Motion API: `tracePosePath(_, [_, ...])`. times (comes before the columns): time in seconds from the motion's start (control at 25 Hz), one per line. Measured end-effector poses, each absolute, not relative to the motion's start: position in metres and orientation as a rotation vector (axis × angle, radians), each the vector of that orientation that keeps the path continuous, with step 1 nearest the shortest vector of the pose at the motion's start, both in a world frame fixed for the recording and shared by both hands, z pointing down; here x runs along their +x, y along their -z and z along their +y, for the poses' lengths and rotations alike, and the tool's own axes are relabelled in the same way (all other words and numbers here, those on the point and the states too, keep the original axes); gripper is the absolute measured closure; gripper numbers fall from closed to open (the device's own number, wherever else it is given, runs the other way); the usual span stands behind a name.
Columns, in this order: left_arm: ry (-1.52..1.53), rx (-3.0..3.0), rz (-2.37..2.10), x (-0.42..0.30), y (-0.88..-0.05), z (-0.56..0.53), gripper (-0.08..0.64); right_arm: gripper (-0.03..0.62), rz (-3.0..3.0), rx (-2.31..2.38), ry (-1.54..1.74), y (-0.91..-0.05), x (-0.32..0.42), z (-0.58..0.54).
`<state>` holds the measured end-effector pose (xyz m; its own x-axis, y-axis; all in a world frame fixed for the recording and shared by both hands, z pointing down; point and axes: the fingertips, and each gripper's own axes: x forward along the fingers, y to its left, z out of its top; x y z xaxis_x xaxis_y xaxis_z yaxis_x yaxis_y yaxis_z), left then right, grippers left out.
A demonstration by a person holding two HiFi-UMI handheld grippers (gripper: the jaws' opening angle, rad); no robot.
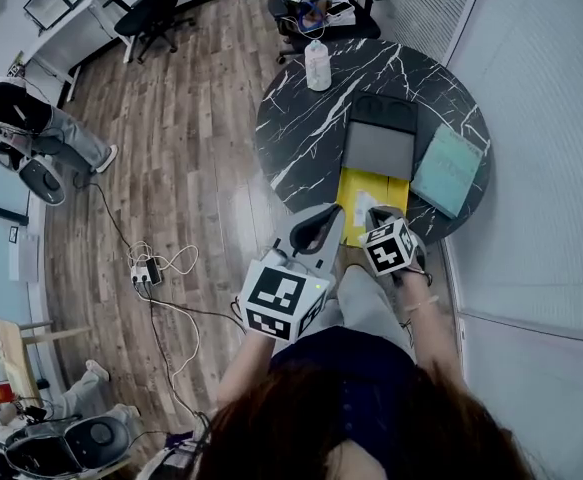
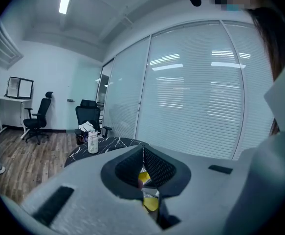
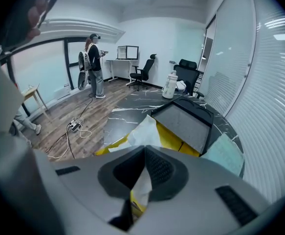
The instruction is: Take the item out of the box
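A black box with a flat grey top (image 1: 379,140) (image 3: 191,121) lies on the round black marble table (image 1: 301,128). A yellow packet with a white flap (image 1: 369,190) (image 3: 173,135) lies in front of it at the table's near edge. My right gripper (image 1: 379,215) (image 3: 144,163) is shut on the packet's white flap, which runs up between the pads. My left gripper (image 1: 329,216) (image 2: 143,155) is at the packet's left edge. Its jaws meet, and yellow packet (image 2: 151,203) shows in the gap just behind them.
A white bottle (image 1: 317,65) (image 2: 93,142) stands at the table's far edge. A teal pad (image 1: 449,168) (image 3: 225,153) lies right of the box. A glass wall with blinds (image 1: 531,118) is close on the right. A power strip and cables (image 1: 146,271) lie on the wood floor at left.
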<state>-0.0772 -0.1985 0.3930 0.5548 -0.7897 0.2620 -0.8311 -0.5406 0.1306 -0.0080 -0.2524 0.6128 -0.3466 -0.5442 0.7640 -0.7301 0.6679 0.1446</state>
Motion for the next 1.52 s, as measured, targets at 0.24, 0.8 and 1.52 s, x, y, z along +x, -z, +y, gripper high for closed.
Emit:
tracePosePath(0.24, [-0.226,2.589,-1.345,-0.083,-0.384,-0.18,0.532,0.566,-2.064,1.077,-0.279,-0.591,-0.008,-0.241])
tracePosePath(0.8, [-0.203,2.659,-1.29,-0.087,-0.377,-0.151,0.532,0.566,-2.132,1.242,-0.24,-0.537,-0.01,-0.213])
tracePosePath(1.52, [-0.193,2.682,-1.306,-0.074,-0.368,-0.134,0.532,0.566,-2.213,1.343,-0.249,-0.492,0.005,-0.182])
